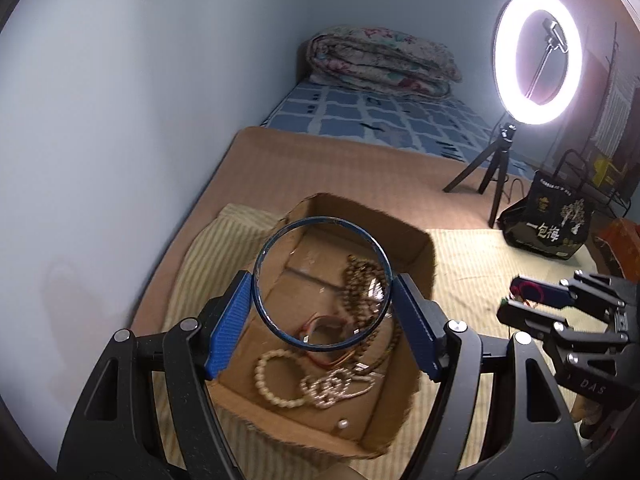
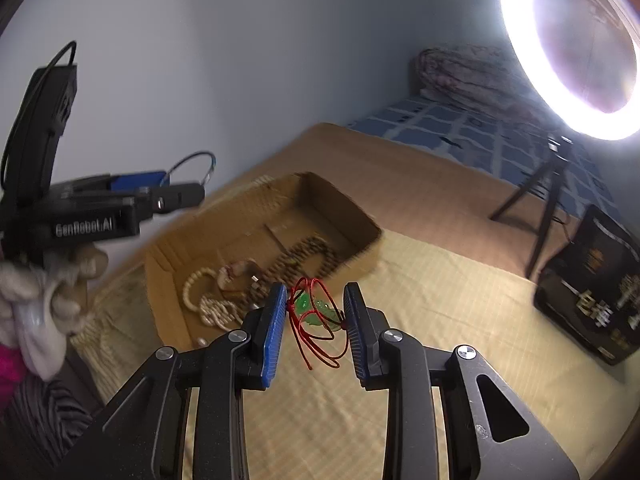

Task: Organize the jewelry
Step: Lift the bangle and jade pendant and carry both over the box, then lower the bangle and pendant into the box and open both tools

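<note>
My left gripper [image 1: 322, 284] is shut on a clear blue-rimmed bangle [image 1: 316, 220], held upright between the blue pads above an open cardboard box [image 1: 404, 224]. Inside the box lie a brown bead necklace [image 1: 360, 276], a pearl bracelet [image 1: 272, 384], a pale chain cluster [image 1: 336, 388] and a loose pearl [image 1: 343, 424]. My right gripper [image 2: 316, 300] is shut on a red cord [image 2: 320, 344] with a green jade pendant [image 2: 310, 308], held above the yellow cloth just right of the box [image 2: 352, 216]. The right gripper [image 1: 510, 300] also shows in the left wrist view, and the left gripper [image 2: 180, 188] in the right wrist view.
The box rests on a yellow striped cloth [image 1: 472, 264] over a brown blanket [image 1: 340, 164] on a bed beside a pale wall. A lit ring light [image 1: 538, 56] on a tripod and a black bag [image 1: 556, 220] stand to the right. A folded quilt [image 1: 384, 60] lies at the far end. A gloved hand [image 2: 52, 280] holds the left gripper.
</note>
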A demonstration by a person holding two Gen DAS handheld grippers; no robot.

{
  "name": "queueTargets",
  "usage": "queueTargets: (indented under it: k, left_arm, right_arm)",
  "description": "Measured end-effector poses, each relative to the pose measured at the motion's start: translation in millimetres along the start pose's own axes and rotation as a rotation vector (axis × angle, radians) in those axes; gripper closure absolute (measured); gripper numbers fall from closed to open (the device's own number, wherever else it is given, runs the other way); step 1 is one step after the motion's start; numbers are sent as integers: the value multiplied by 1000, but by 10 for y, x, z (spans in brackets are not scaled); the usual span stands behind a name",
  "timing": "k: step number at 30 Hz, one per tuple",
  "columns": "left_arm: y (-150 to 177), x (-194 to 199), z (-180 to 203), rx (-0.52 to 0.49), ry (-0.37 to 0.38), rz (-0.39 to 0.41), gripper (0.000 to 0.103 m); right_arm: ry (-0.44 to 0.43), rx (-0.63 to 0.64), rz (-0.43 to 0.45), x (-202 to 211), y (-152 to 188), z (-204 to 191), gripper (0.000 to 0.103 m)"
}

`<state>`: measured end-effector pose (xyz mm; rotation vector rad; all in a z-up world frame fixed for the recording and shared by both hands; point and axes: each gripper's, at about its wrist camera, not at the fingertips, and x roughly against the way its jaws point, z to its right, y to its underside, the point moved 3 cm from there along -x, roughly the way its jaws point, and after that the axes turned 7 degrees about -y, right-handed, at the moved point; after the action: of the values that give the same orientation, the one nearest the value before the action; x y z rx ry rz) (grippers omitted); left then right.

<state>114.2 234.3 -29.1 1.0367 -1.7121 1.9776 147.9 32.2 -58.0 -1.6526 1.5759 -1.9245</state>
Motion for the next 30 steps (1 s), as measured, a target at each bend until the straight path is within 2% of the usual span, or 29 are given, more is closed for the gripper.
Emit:
queueTargets:
  k: [11,30]
  left_arm:
    - [192,-62,-257,-2,-29,-47,30]
    - [246,-179,-230,-18,-38,-85,30]
  right_arm:
    - [-44,6,-28,-409,-131,-237,76]
    - [-58,4,-48,-673,-171,-253,75]
